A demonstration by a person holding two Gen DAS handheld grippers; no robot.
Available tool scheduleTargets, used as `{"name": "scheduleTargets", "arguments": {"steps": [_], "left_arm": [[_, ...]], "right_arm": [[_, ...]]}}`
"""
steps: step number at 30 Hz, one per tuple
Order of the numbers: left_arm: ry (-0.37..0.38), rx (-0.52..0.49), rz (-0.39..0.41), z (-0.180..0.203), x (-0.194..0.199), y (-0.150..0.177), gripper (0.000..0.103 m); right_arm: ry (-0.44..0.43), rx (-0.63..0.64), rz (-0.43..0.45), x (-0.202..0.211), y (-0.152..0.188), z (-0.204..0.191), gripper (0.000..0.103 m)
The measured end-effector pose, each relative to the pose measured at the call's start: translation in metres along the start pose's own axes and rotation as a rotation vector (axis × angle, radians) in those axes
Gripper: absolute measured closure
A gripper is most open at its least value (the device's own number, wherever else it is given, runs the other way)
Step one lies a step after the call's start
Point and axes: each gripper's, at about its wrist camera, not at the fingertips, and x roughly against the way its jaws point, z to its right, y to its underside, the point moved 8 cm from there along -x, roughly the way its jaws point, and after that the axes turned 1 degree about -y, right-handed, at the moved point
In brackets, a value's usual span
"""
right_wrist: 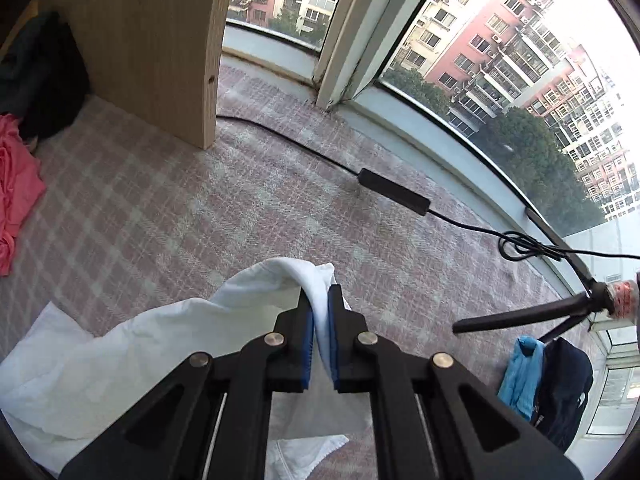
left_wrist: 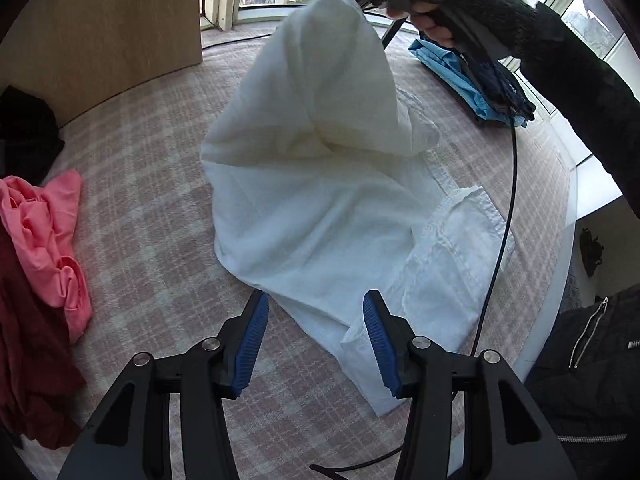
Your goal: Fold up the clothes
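White cloth, a garment, is lying partly spread on the pink plaid bed cover in the left wrist view, one end being lifted high toward the window. The left gripper is hovering over the garment's near corner, its blue-padded jaws standing apart with nothing between them. A hand in a dark sleeve is holding the other tool up top. A pink garment and a dark red one are lying at the left, and blue clothes are sitting far right.

From the right wrist view, the right gripper is clamping a fold of the white garment, jaws pressing together on the cloth above the bed cover. A black cable is running near the window.
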Motion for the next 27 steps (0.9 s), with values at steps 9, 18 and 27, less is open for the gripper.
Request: {"name": "scheduleTargets", "arguments": {"steps": [9,18,27], "left_arm": [[-0.01,-0.025,-0.076,0.013,0.001,0.031,0.056],[-0.017,-0.137,-0.062,0.051,-0.006,0.04,0.055],[-0.026,-0.099,-0.086,0.057,-0.037,0.03,0.05]], "right_arm": [[-0.071,-0.042,0.039,0.038,0.034,0.018,0.063],[-0.246,-0.052,0.229,0.153,0.168,0.016,0.036],[-0.354,-0.083,0.054,0.059,0.294,-0.046,0.036]]}}
